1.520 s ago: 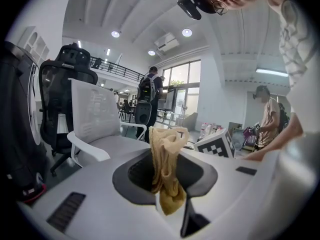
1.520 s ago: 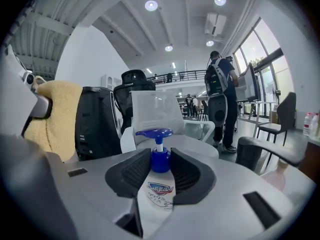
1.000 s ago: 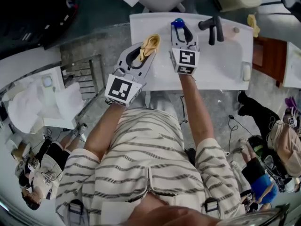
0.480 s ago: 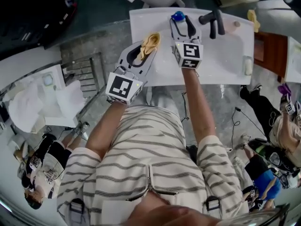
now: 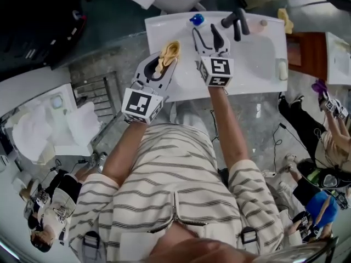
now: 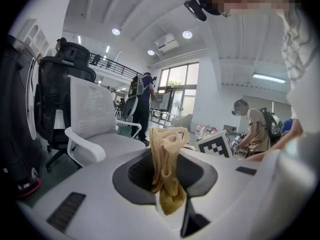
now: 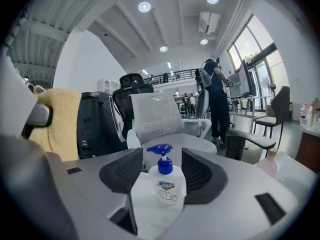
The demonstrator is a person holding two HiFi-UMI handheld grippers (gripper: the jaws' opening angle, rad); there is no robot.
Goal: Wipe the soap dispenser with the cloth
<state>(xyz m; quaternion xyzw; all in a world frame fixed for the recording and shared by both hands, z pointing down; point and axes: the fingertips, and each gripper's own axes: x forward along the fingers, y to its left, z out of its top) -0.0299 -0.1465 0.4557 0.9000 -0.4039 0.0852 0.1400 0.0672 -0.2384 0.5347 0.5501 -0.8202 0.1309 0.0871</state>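
The soap dispenser (image 5: 196,19), a clear bottle with a blue pump (image 7: 165,181), stands upright at the back of the white sink counter (image 5: 159,23). My right gripper (image 5: 204,33) is just in front of it. Its jaws are opening, and the bottle stands ahead of the gap, apart from both fingers. My left gripper (image 5: 164,59) hovers over the counter's left front, shut on a bunched yellow cloth (image 5: 169,52). In the left gripper view the cloth (image 6: 167,169) sticks up from between the pads.
A black faucet (image 5: 236,22) stands right of the dispenser, above the basin (image 5: 258,51). A yellow item (image 5: 284,19) and a small white item (image 5: 282,69) lie at the counter's right end. A white office chair (image 7: 155,116) is behind the counter. People stand nearby.
My right gripper was shut on the dispenser; it has opened, let the bottle go and drawn back a little. The left gripper has kept still with the cloth.
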